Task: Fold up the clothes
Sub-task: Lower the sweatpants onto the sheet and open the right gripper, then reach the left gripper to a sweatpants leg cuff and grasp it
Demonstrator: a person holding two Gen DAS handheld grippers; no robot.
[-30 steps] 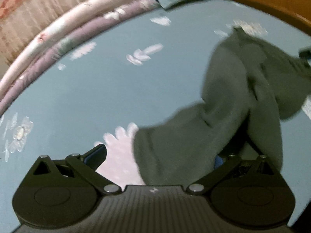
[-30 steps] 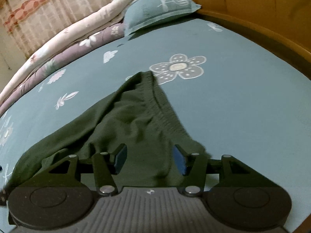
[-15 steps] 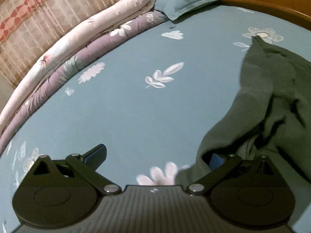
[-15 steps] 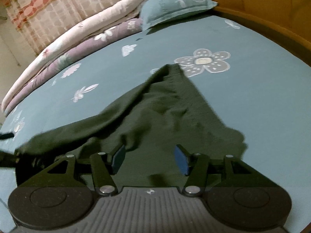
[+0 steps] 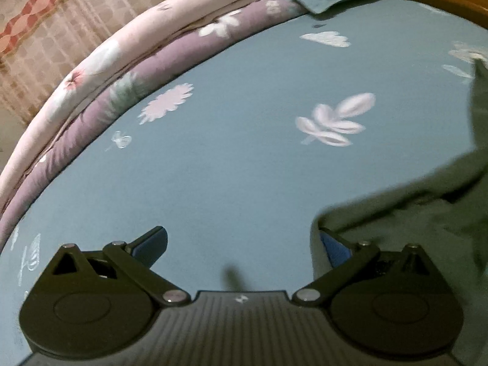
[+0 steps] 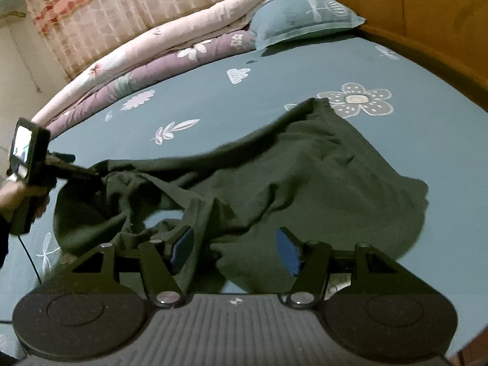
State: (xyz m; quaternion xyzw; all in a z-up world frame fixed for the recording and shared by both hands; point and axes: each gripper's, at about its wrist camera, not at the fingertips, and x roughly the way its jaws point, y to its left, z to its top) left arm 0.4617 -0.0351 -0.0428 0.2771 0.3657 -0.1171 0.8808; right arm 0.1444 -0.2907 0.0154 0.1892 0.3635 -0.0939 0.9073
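Note:
A dark green garment (image 6: 305, 177) lies rumpled on the blue flowered bed sheet (image 6: 274, 70). My right gripper (image 6: 235, 247) hovers over its near edge. Its jaws are opening; a fold of cloth stands against the left pad, and neither pad presses on it. In the right wrist view my left gripper (image 6: 94, 174), held by a hand (image 6: 12, 195), pulls a corner of the garment out to the left. In its own view the left gripper (image 5: 241, 238) has its jaws wide apart, and the garment (image 5: 411, 219) is draped over the right finger.
A rolled pink and purple quilt (image 6: 146, 58) runs along the bed's far side, with a blue pillow (image 6: 302, 15) at its end. A wooden headboard (image 6: 411, 9) borders the right. A patterned curtain (image 6: 122, 6) hangs behind. A cable trails from the left gripper.
The left gripper has swung left, dragging the garment's corner out, so the cloth stretches wider across the sheet. The right gripper's jaws have widened and more of the bed shows.

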